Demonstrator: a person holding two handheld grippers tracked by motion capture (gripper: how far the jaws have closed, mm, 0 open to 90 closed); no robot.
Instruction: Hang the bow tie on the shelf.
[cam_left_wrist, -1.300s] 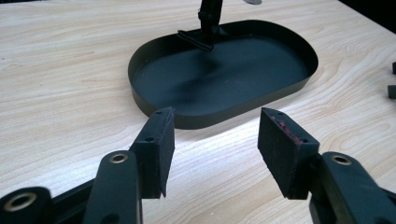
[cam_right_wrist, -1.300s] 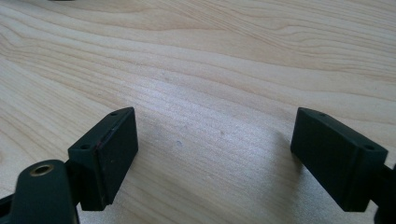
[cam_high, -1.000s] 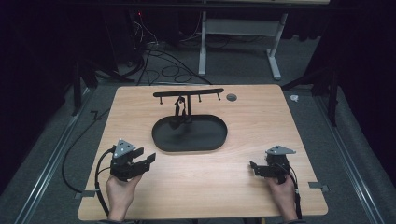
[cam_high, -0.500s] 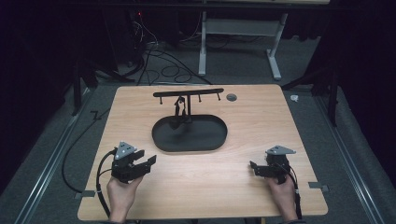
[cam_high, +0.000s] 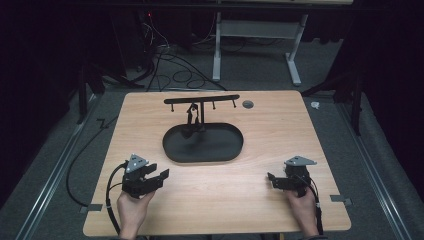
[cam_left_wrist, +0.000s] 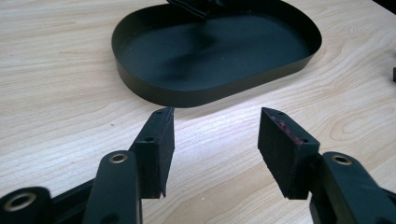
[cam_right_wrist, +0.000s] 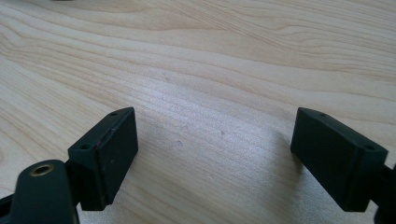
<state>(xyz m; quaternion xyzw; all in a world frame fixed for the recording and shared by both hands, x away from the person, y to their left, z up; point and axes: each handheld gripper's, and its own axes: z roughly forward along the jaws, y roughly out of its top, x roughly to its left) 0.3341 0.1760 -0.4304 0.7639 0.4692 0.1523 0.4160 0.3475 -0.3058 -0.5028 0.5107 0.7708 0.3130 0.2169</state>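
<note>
A black oval tray (cam_high: 220, 150) lies at the middle of the wooden table (cam_high: 280, 125). From its far side rises a T-shaped black stand (cam_high: 201, 100) with small hooks, and a dark item (cam_high: 192, 116) hangs from it over the tray. My left gripper (cam_high: 161, 176) sits near the front left, open, with nothing between its jaws. In the left gripper view the gripper (cam_left_wrist: 215, 135) points at the tray (cam_left_wrist: 219, 51) just ahead. My right gripper (cam_high: 271, 179) rests near the front right, open and empty. In the right gripper view its jaws (cam_right_wrist: 215, 140) stand wide over bare wood.
A small round grey hole (cam_high: 247, 104) sits in the tabletop right of the stand. Cables (cam_high: 165, 60) and a white desk frame (cam_high: 260, 45) lie on the floor behind the table. Bare wood lies between the two grippers.
The left gripper has shifted slightly toward the front of the table. The right gripper has stayed put.
</note>
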